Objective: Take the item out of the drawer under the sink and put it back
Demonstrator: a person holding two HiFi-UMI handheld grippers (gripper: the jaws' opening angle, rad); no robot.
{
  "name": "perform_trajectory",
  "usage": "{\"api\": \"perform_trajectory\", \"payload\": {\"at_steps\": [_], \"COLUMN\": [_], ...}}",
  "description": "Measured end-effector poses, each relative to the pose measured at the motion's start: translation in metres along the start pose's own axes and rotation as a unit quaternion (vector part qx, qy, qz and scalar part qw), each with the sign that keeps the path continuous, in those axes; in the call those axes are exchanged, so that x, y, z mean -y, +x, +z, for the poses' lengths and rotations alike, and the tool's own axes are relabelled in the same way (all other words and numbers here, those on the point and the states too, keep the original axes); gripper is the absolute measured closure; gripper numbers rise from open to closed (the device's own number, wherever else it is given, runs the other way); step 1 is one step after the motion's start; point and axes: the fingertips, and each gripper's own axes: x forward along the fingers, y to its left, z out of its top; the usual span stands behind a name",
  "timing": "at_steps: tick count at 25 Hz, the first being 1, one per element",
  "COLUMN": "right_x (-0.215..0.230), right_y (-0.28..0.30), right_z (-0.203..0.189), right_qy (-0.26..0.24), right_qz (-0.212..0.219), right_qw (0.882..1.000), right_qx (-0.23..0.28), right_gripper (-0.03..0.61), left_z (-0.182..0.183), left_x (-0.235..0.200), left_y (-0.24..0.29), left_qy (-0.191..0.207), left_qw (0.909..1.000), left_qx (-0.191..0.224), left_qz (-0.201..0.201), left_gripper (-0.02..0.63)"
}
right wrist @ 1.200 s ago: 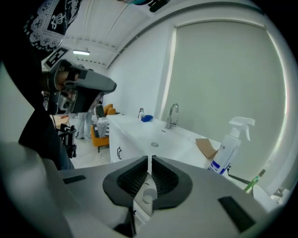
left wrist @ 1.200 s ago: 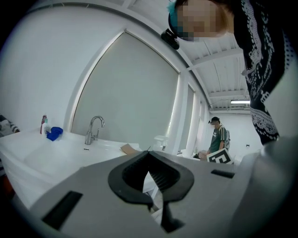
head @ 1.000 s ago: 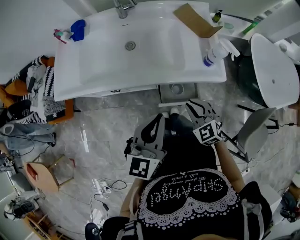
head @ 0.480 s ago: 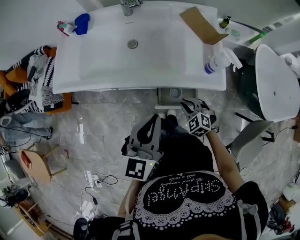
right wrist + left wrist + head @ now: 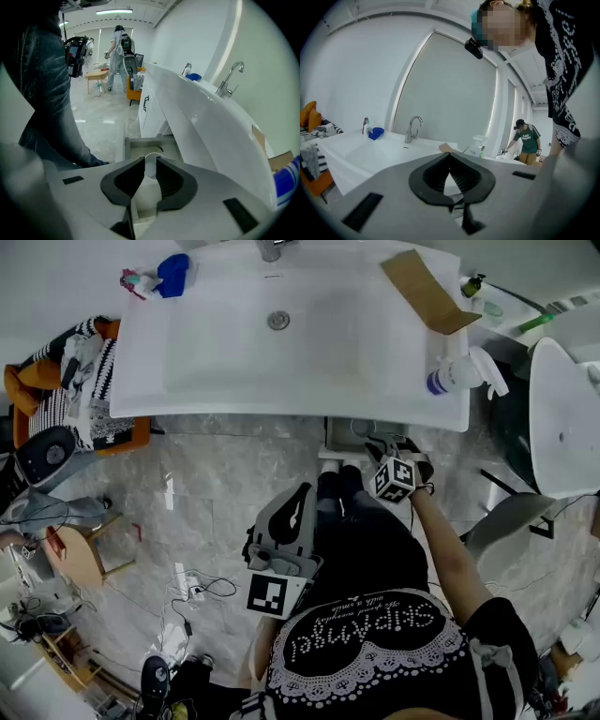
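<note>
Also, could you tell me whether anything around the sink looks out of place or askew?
Mainly the brown cardboard piece at the right rear of the white sink counter: it lies at a slant to the counter's edges. The drawer under the sink stands open, as the task needs. I see no spill or damage.

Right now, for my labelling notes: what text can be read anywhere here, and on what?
"ShiPAMgel", roughly, upside down on the black shirt; small script beside it unreadable.
Spray bottle label: too small.
Green shirt print: too blurred.
</note>
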Motion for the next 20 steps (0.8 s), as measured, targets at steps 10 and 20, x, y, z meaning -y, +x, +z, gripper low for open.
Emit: {"api": "perform_trajectory", "payload": {"at_steps": [10,20], "right_x": [-0.008,-0.011], "right_y": [0.045,0.073], "right_z": [-0.026,-0.032], "right_qy": [0.032,0.015], "right_qz": [0.034,0.061], "right_qw": [0.998,0.997], "right_qx": [-0.032,-0.05], "right_gripper": [0.508,0.508], "left_z": [-0.004,-0.024], "left_x": [-0.019,-0.027], "left_y": [-0.005,-0.009], "left_qy": [0.004,-0.019], "left_qw": [0.9991,0.9957], "left_qx": [-0.025,-0.054], "left_qz": [0.035,0.073], "left_gripper": [0.611,0.611]}}
